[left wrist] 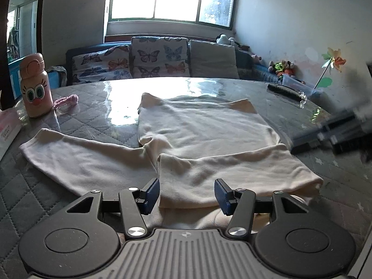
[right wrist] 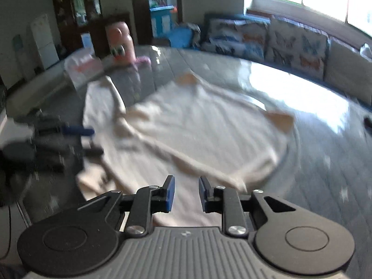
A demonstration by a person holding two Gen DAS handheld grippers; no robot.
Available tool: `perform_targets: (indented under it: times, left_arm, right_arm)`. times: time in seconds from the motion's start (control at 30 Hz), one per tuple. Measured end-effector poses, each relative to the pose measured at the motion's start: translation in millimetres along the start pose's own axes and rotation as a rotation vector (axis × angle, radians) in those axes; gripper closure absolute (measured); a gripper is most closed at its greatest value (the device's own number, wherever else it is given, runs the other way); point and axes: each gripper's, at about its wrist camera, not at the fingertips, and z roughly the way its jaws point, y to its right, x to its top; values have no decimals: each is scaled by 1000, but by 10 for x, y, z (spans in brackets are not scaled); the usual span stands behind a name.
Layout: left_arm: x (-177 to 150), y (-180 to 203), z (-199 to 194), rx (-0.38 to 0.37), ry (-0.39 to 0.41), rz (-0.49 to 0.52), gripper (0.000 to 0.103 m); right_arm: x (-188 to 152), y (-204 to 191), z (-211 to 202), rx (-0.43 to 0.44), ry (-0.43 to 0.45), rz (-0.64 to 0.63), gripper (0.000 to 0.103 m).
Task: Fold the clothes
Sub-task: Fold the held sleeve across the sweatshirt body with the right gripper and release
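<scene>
A cream long-sleeved top (left wrist: 204,127) lies flat on the quilted table (left wrist: 88,97). One sleeve (left wrist: 76,155) stretches out to the left; the other sleeve (left wrist: 234,174) is folded across the body near me. My left gripper (left wrist: 187,194) is open, its jaws either side of the folded sleeve's near edge, holding nothing. My right gripper (right wrist: 186,195) is open and empty above the top's near edge (right wrist: 186,139); that view is blurred. The right gripper also shows blurred at the right of the left wrist view (left wrist: 337,132).
A pink cartoon bottle (left wrist: 34,86) and a pink knitted item (left wrist: 66,101) stand at the table's far left, beside a white box (left wrist: 7,130). A dark remote (left wrist: 284,91) lies at the far right. A sofa with butterfly cushions (left wrist: 158,57) is behind the table.
</scene>
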Motion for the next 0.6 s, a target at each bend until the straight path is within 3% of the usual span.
perform_targets:
  times: [0.23, 0.47, 0.6]
  left_arm:
    - [77, 94, 52, 3, 14, 11, 49]
    - [123, 148, 169, -18, -1, 35, 49]
    - [123, 145, 277, -17, -25, 34, 50]
  right_arm:
    - [-378, 179, 80, -13, -53, 53, 79]
    - [-171, 190, 40, -23, 23, 44, 72]
    - [-70, 213, 223, -9, 39, 60, 70]
